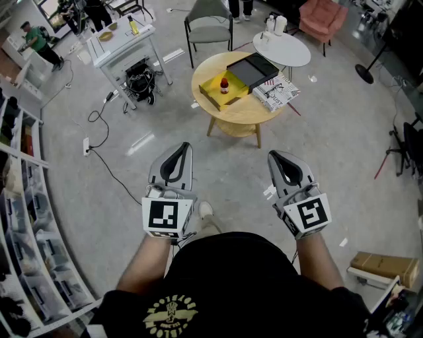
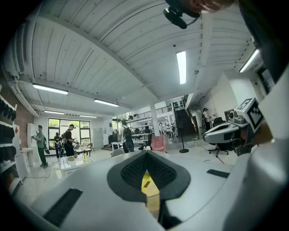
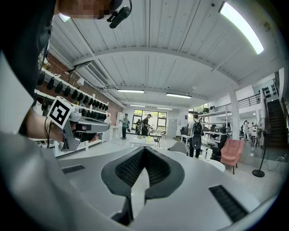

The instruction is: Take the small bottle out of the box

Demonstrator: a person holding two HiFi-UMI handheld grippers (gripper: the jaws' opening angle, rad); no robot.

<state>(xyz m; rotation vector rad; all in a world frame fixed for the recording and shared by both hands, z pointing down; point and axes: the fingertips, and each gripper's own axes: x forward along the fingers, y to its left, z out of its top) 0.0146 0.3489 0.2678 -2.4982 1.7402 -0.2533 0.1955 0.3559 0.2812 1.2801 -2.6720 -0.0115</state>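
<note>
**Item 1. Left gripper**: lower centre-left of the head view, held over bare grey floor. Its marker cube sits nearest the person. The jaws are closed tip to tip with nothing between them. In the left gripper view, only a sliver of yellow shows through the slit below the tips.

**Item 2. Right gripper**: lower centre-right of the head view, level with the left one and apart from it. The jaws are closed together and empty, and the right gripper view shows the dark pads meeting at the tip.

**Item 3. Small bottle**: upper centre of the head view. It has a red cap and stands upright inside the yellow box, well apart from both grippers.

**Item 4. Round wooden table**: upper centre. It carries the yellow box on its left half, a black box just to the right of it, and a printed paper at the right edge.

**Item 5. White round table**: just beyond the wooden table at upper right, with pale containers on its far side.

**Item 6. Grey chair**: top centre, behind the wooden table.

**Item 7. Pink armchair**: top right.

**Item 8. White work table**: upper left, with a yellow bottle and other small items on top.

**Item 9. Black cable**: trails across the floor at left.

**Item 10. Shelving**: runs along the left edge.
</note>
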